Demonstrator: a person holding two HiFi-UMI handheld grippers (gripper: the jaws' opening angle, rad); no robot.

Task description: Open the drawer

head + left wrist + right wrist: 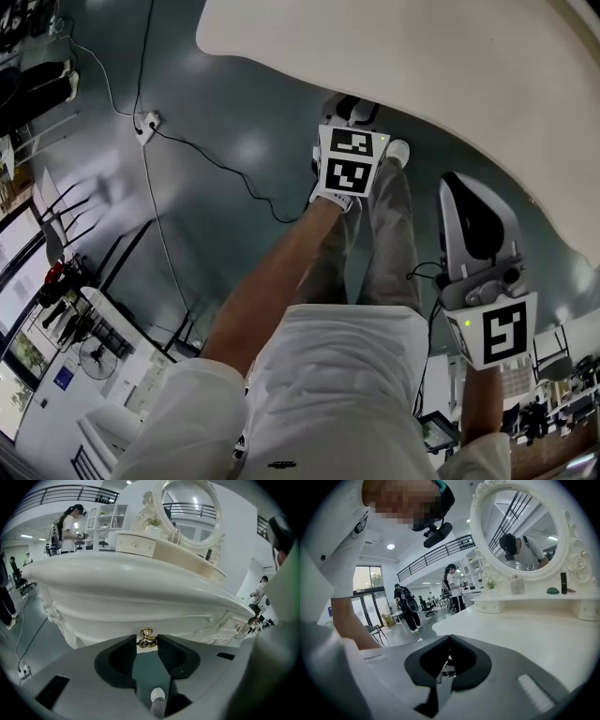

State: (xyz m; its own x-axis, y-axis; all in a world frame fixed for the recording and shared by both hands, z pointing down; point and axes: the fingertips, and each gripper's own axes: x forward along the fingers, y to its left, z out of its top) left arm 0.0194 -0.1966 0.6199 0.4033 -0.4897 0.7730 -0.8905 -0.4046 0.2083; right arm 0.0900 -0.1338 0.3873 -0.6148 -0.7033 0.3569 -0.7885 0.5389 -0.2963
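The left gripper [146, 644] is reaching in under the front edge of the white tabletop [140, 581], and its jaws are standing a narrow way apart with the brass knob [146, 634] pinched between their tips, each side of the knob meeting a pad. The knob is sitting on the drawer [140, 613], whose pale curved front is lying just below the tabletop's front edge. In the head view this gripper's marker cube is showing right at that edge, above the person's trousers and the grey floor [216, 187]. The right gripper [449, 640] is hovering apart from the left one, off to the person's right and beside the tabletop's edge; its jaws are resting together, tips meeting, with nothing between them. Beyond it the bare tabletop is stretching away to a low shelf at the back edge, where a small plant [490, 584], a clear jar [516, 585] and a dark tube [563, 582] are standing. Above the shelf a round mirror [520, 527] in a carved white frame is rising, and a person in a white shirt is showing in its glass.
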